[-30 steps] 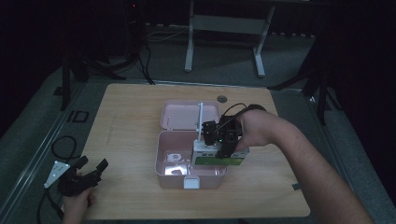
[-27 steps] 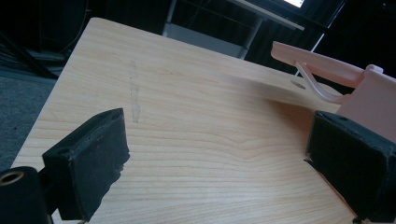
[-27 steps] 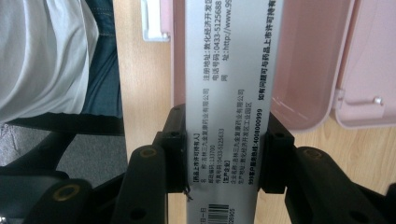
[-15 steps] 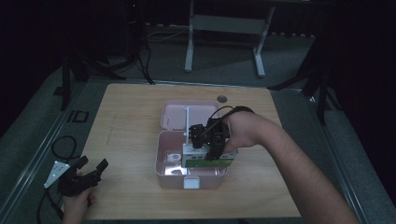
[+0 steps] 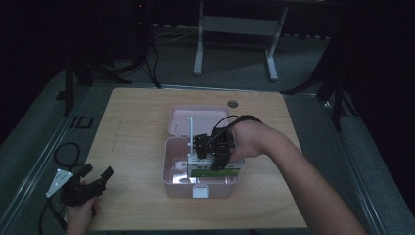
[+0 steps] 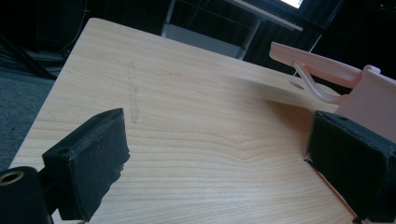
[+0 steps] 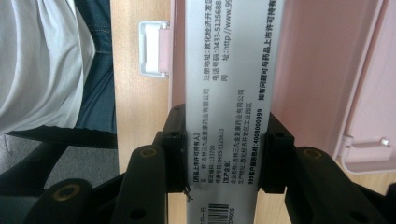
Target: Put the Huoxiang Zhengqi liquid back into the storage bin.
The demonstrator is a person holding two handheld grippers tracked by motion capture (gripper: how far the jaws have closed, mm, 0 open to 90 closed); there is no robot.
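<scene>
Clamped between the two black jaws of the right gripper (image 7: 224,154) is a white medicine box (image 7: 229,93), printed with black text and a barcode. In the right gripper view the jaws are pressed flat on both long sides of the medicine box, near its lower end, and the rest of it is seen to reach away from the jaws, over the pink case (image 7: 322,70). A white latch (image 7: 153,49) of the pink case is seen just beside the medicine box, at the case's edge, with bare wood of the table (image 7: 140,116) below it.

In the high view the right gripper (image 5: 215,152) is held over the open lower half of the pink case (image 5: 171,169), and the medicine box (image 5: 215,169) is seen just inside that half, near its front wall. Whether the medicine box is touching the bottom of the case cannot be told. The lid (image 5: 178,122) of the pink case is laid open on the far side.

Well apart from the pink case, at the near left corner of the table (image 5: 132,127), the left gripper (image 5: 93,178) is rested in the left hand (image 5: 80,215). Its jaws are spread wide, and nothing is held between them; in the left gripper view only wood is seen between the pads (image 6: 93,158), with the pink case (image 6: 369,100) farther off.
</scene>
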